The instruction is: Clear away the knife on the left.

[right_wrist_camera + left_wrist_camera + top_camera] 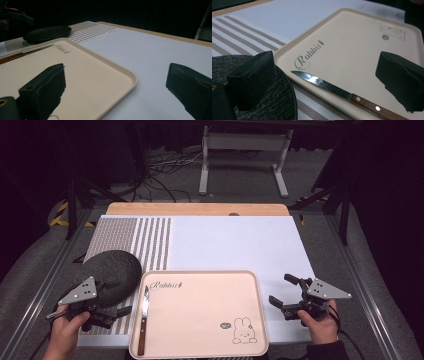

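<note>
- the knife (144, 318) lies flat along the left edge of the beige tray (210, 320), blade pointing away from the person, wooden handle nearest them.
- the left gripper (112, 315) hovers just beside the tray's left rim, its fingers (253, 75) wide apart with nothing between them, over the edge of the dark round mat (112, 272).
- the right gripper (285, 295) sits right of the tray over the white sheet (235, 242) on the bench, fingers (42, 92) apart and empty.

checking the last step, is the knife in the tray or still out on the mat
In the tray: the knife lies flat along the left edge of the tray, blade pointing away. No fingers touch it.
</note>
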The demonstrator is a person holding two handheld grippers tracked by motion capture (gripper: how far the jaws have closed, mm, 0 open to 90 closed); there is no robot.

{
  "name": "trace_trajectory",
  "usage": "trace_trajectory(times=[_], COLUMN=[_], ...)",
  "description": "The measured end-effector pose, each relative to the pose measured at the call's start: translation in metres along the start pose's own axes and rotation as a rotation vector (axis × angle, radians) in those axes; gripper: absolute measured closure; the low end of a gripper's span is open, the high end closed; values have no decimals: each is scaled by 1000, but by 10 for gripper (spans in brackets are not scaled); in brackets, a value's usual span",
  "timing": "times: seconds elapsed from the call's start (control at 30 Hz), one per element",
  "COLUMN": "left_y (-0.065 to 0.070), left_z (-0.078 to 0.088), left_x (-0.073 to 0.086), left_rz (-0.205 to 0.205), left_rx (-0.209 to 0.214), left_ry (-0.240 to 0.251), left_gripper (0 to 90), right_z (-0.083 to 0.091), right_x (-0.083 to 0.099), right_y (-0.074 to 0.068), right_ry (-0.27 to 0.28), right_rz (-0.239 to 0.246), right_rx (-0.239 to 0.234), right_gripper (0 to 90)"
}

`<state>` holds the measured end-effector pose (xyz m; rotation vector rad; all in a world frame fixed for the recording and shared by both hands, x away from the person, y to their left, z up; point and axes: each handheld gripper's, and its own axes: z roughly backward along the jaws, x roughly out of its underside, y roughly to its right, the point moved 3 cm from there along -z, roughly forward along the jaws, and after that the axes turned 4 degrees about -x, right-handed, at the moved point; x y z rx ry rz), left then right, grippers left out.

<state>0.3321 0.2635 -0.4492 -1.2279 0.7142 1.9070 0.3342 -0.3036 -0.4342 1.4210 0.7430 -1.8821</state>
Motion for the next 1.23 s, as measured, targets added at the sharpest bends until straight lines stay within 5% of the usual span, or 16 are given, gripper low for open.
trace_trajectory(times=[0.23,0.37,0.67,1.23], left_y=[-4,-9,-10,-6], left_z=[8,14,21,13], left_x=[12,22,33,33], left_rz=[-25,1,-8,15], left_rx=[-29,-47,-76,-79], left_ry=[-2,4,13,-6], left_gripper=[37,33,33,31], right_z=[0,0,0,0], right_x=[2,5,10,12], right_y=[2,4,7,9], right_ry=[-2,-8,-14,-15], right_rz=[-2,-4,-14,-18], right_rx=[-1,2,6,11], right_gripper=[32,32,33,32])
